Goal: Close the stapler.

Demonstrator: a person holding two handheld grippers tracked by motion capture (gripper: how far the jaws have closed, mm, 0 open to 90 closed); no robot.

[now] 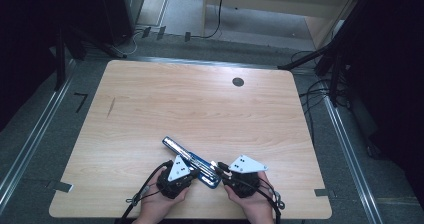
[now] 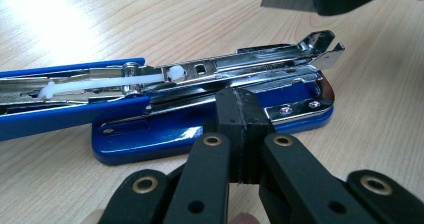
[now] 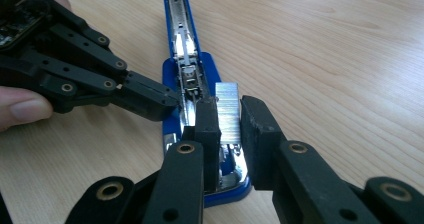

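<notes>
Stapler (image 1: 192, 160), blue with chrome inner parts, lies at about 6 o'clock on the wooden table (image 1: 200, 104), just ahead of the person's two hands, its long axis running from 10 o'clock to 4 o'clock in the high view. Its top cover is swung back flat, so the staple channel (image 2: 260, 66) is bare and the white pusher rod (image 2: 100, 84) is drawn toward the hinge end. That opening step looks done.

Left gripper (image 2: 239, 129) is clenched with nothing between its pads; its closed tip rests against the stapler's side, at 9 o'clock of the channel in the right gripper view, apparently steadying it.

Right gripper (image 3: 230, 121) grasps a strip of staples (image 3: 227, 116) between its pads, hovering just above the front end of the stapler at roughly 5 o'clock of the base. In the left gripper view the strip shows at 1 o'clock, apart from the channel.

By my judgement the strip has yet to be lowered into the channel, let go, and the cover folded shut.
</notes>
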